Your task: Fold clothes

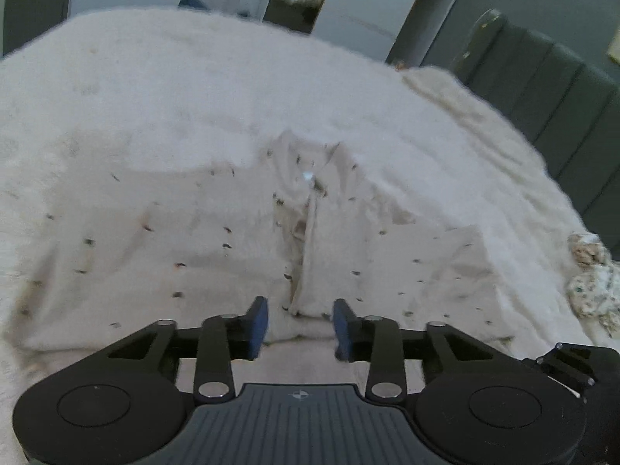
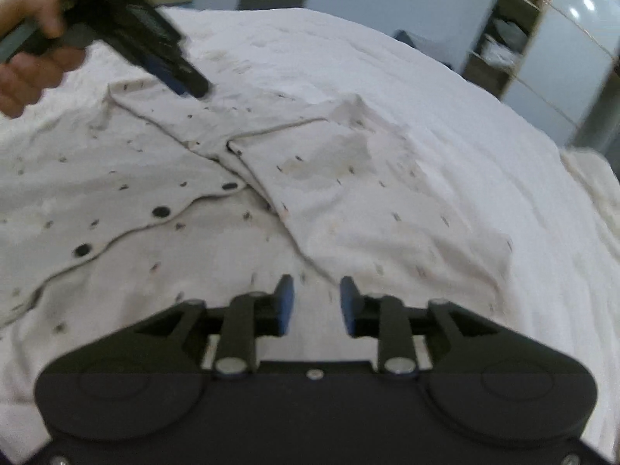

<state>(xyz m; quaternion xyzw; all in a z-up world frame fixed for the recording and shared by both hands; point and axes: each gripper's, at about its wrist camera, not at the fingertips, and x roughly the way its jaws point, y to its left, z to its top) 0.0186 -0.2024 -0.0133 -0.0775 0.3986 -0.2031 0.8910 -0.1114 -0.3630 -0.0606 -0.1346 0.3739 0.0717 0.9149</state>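
**Two grippers above a spotted shirt on a bed**

A cream shirt [image 2: 217, 178] with small dark specks and dark buttons [image 2: 161, 212] is shown spread on a white bedspread [image 2: 387, 62]. In the right wrist view, one short sleeve [image 2: 387, 209] is seen laid out toward 3 o'clock of the button placket, and the collar region is found toward 12 o'clock. The right gripper [image 2: 316, 302] is held over the shirt body at 6 o'clock of the frame; its blue pads [image 2: 285, 302] are seen apart, with nothing clasped between them (only cloth lying below). The left gripper [image 2: 186, 85] is seen at 10 o'clock, gripped by a hand [image 2: 27, 50], its tip near the shirt's far shoulder. In the left wrist view, the left gripper [image 1: 300, 323] is likewise shown with its fingers separated and empty, the shirt's lower edge lying beneath them. A patterned cloth [image 1: 593, 279] is visible at 3 o'clock, and a dark headboard [image 1: 550, 89] at 2 o'clock.
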